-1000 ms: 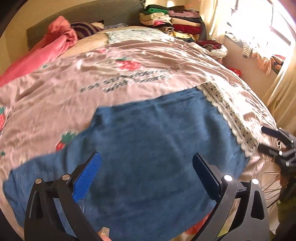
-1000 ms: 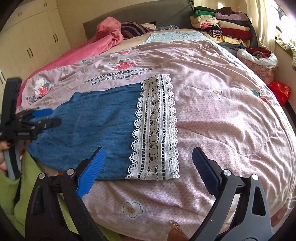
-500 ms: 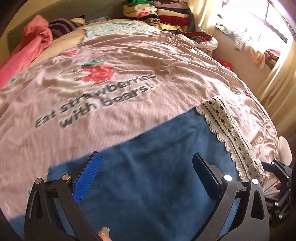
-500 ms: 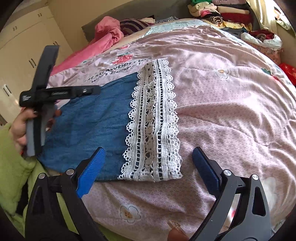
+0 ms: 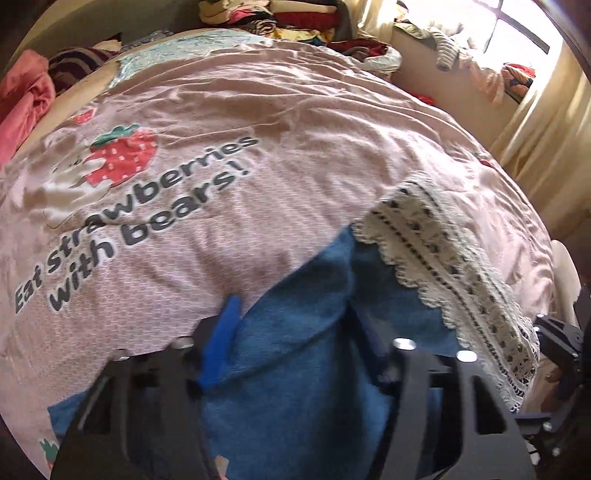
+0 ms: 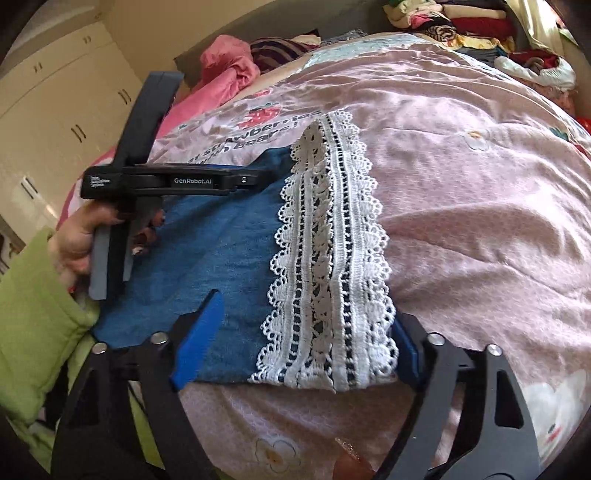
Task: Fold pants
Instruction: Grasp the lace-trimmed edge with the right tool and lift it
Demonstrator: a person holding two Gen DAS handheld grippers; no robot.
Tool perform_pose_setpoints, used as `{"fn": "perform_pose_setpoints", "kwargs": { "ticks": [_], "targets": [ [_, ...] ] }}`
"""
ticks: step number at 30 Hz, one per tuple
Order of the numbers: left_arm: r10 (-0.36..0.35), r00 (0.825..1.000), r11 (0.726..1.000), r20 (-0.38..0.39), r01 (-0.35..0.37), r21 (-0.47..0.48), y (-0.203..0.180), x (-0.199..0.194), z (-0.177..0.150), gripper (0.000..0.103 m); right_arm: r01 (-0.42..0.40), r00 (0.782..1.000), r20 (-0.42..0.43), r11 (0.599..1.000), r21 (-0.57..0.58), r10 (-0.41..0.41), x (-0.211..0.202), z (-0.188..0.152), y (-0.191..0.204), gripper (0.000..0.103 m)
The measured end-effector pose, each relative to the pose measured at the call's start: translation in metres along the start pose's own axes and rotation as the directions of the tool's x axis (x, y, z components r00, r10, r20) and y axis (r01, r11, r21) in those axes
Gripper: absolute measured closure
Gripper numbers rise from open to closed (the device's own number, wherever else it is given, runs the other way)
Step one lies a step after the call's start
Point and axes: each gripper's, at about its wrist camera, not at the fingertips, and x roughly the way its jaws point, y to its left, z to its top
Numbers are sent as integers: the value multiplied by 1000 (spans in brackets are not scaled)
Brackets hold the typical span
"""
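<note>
Blue denim pants [image 6: 221,236] with a white lace hem [image 6: 328,266] lie folded on the pink bedspread [image 6: 461,206]. My left gripper [image 5: 295,325] has closed in on the far edge of the denim [image 5: 303,295], which bunches up between its fingers; in the right wrist view it [image 6: 255,180] shows side-on at that far edge, near the lace. My right gripper [image 6: 306,347] is open, its fingers astride the near edge of the pants at the lace hem.
The bedspread carries a strawberry print and "Eat strawberries with bears!" lettering [image 5: 129,210]. Stacked clothes [image 6: 461,22] sit at the far corner, a pink garment [image 6: 229,70] by the headboard, cupboards [image 6: 62,122] at left, a window [image 5: 509,33] at right.
My left gripper moved forward to the far edge of the pants and its fingers closed on the denim. My right gripper moved down to the near edge at the lace hem, still open.
</note>
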Motion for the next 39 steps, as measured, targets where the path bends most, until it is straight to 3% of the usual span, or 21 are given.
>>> {"fn": "perform_pose_setpoints", "kwargs": {
  "ticks": [1, 3, 10, 15, 17, 19, 23, 26, 30, 35, 39],
  "targets": [
    [-7, 1000, 1000, 3, 7, 2, -3, 0, -1, 68, -5, 1000, -3, 1000, -1, 5, 2, 1, 1, 53],
    [-3, 1000, 1000, 9, 3, 1, -7, -1, -2, 74, -34, 999, -6, 999, -4, 34, 4, 5, 4, 81],
    [-70, 995, 994, 74, 76, -79, 6, -15, -8, 89, -74, 996, 46, 988, -139, 81, -11, 27, 53, 84],
    [-123, 979, 978, 161, 147, -149, 26, -46, -20, 90, -100, 992, 43, 956, -275, 116, -12, 39, 107, 84],
    [-118, 974, 969, 195, 156, -190, 42, -63, -33, 86, -110, 991, 31, 939, -325, 127, -7, 40, 129, 84],
    [-79, 974, 958, 212, 133, -252, 61, -77, -46, 57, -100, 993, 18, 912, -398, 117, 2, 38, 158, 84],
    [19, 970, 933, 244, 71, -352, 100, -115, -82, 55, -89, 996, -21, 857, -508, 92, 26, 26, 198, 84],
    [56, 962, 901, 269, 68, -429, 127, -141, -115, 52, -118, 993, -77, 825, -553, 90, 47, 10, 223, 84],
    [48, 957, 833, 286, 119, -540, 159, -155, -161, 48, -152, 987, -134, 780, -606, 88, 67, -11, 249, 84],
    [14, 952, 783, 306, 180, -595, 174, -150, -183, 48, -164, 985, -151, 744, -648, 85, 69, -28, 262, 82],
    [3, 949, 789, 314, 191, -585, 172, -151, -179, 40, -184, 983, -126, 751, -634, 134, 42, -26, 256, 56]
  ]
}}
